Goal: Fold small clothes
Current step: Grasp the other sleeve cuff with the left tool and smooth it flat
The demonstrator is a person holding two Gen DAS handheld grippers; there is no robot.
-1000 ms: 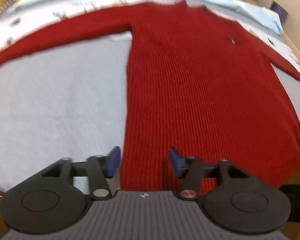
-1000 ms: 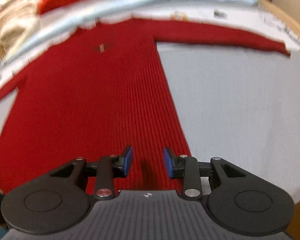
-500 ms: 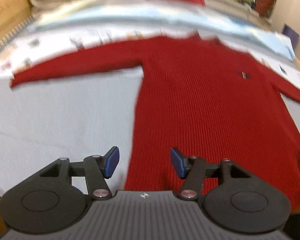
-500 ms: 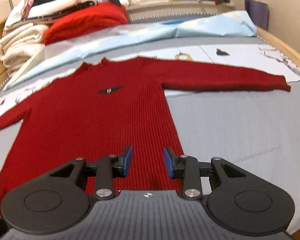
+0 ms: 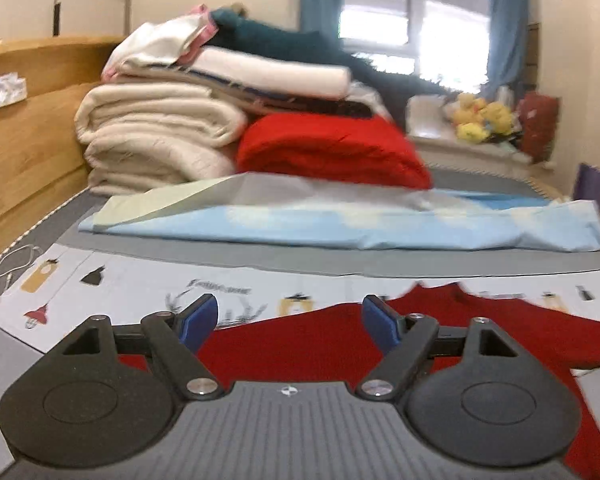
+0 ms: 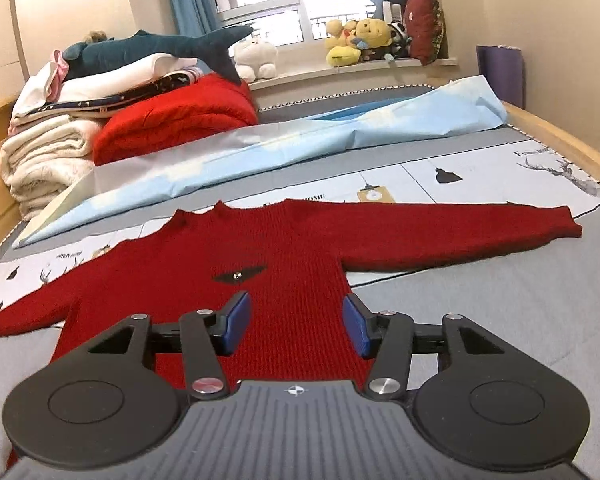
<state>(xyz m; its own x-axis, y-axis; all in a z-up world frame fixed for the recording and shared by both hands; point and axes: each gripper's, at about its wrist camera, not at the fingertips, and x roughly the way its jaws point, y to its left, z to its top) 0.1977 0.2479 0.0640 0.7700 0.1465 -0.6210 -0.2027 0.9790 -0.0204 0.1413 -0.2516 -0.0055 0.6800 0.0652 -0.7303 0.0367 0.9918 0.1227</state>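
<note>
A dark red knit sweater (image 6: 284, 248) lies flat and spread on the grey bed, both sleeves stretched out sideways, a small dark badge on its chest. In the left wrist view only its upper part and collar (image 5: 440, 312) show. My left gripper (image 5: 290, 322) is open and empty, above the sweater's left shoulder area. My right gripper (image 6: 296, 324) is open and empty, over the sweater's body on its right side, below the badge.
A printed white sheet (image 6: 480, 180) and a light blue sheet (image 6: 300, 140) lie beyond the sweater. A stack of folded blankets (image 5: 160, 136), a red quilt (image 5: 332, 148) and a shark plush (image 6: 160, 46) sit at the back left. Wooden bed rails (image 6: 560, 136) run along both sides.
Both grippers have tilted up and moved forward along the sweater from its hem toward the chest and collar. Both stay open, the right one now wider. The sweater has not moved.
</note>
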